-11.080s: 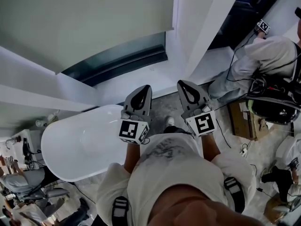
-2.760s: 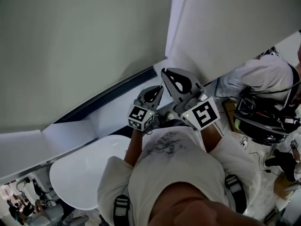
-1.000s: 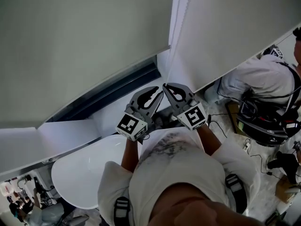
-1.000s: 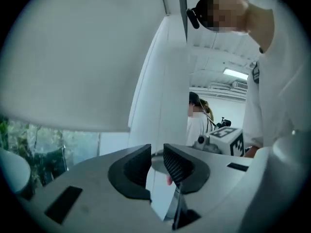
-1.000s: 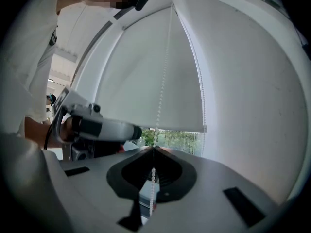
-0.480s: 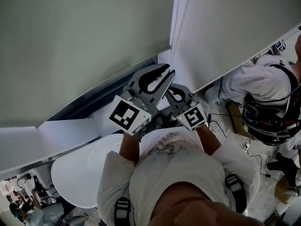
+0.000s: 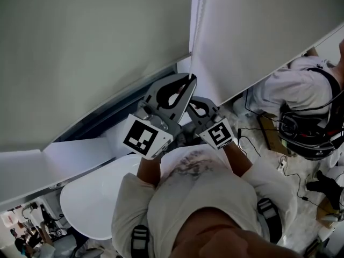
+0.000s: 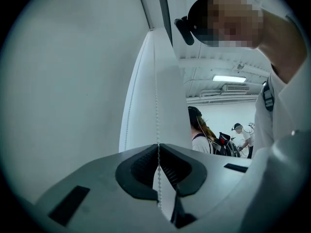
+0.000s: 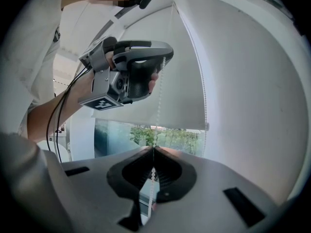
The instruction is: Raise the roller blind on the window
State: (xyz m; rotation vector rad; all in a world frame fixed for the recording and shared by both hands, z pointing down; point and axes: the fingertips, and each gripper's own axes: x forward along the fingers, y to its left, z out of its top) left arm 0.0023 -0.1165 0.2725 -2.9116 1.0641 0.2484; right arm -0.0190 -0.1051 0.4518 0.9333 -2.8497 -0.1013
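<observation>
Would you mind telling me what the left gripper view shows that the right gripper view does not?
Only the left gripper view shows people and a ceiling light in the room behind. Only the right gripper view shows the left gripper higher on the bead chain, and greenery below the roller blind. Both show the chain pinched between shut jaws.

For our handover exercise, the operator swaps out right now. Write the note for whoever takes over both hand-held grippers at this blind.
Left hand-held gripper: shut on the bead chain, the higher grip.
Right hand-held gripper: shut on the same chain, below the left one.
Roller blind: covers most of the window; a strip of glass shows under its bottom edge.
Done: both grips set, blind partly up.
Left: probably pull the chain hand over hand until the blind is raised.
</observation>
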